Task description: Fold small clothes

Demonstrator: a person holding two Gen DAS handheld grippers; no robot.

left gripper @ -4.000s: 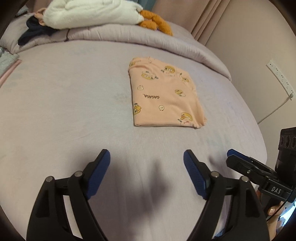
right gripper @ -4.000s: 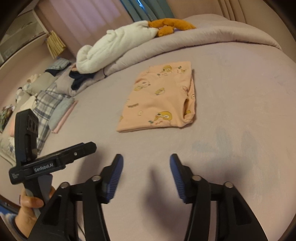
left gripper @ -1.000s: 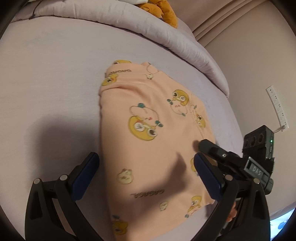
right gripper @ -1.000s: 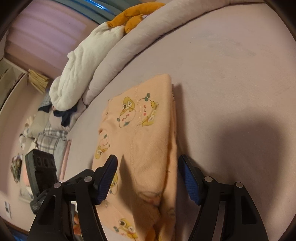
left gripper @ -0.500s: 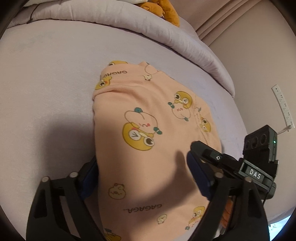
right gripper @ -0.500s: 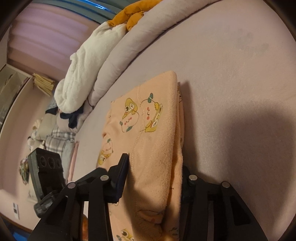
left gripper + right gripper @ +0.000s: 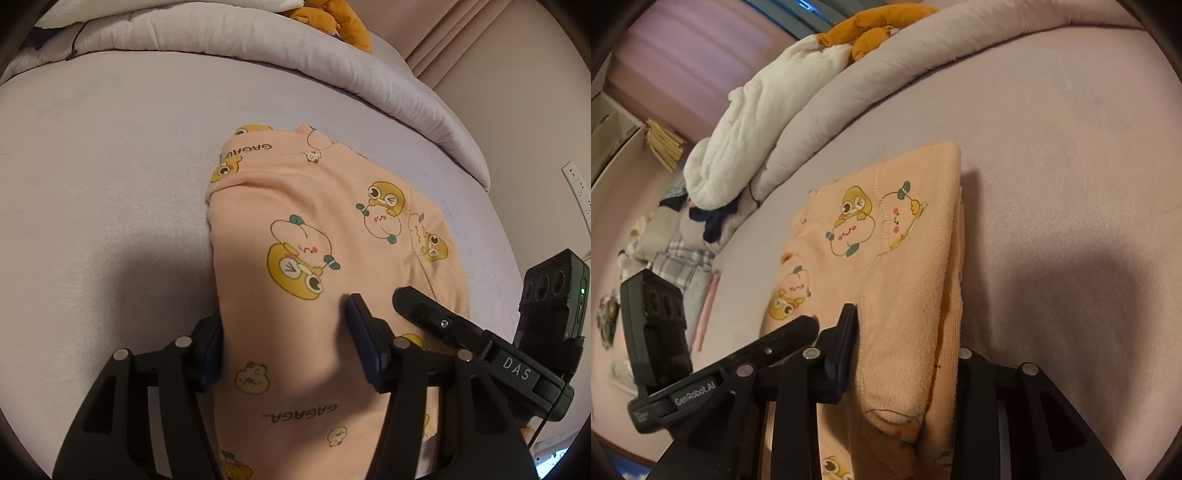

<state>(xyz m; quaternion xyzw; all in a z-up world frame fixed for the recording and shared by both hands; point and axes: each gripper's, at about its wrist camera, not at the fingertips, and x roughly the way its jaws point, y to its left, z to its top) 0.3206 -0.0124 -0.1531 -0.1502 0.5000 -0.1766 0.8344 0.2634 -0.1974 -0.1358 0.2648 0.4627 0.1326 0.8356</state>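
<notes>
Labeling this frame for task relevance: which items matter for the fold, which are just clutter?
In play: peach garment, left gripper, right gripper, both closed on it.

Clutter: white blanket, orange plush toy, plaid cloth, power strip, rolled duvet.

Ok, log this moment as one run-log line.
step: lifting folded garment | left tool: shut on peach garment | right tool: shut on peach garment | surface: bed

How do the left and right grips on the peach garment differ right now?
The left gripper spans a broad, smooth stretch of the peach garment; the right gripper squeezes a narrow, raised bunch at its thick folded edge. Left's fingers stand wider apart; right's sit closer. Both are shut on fabric lying on the bed.
</notes>
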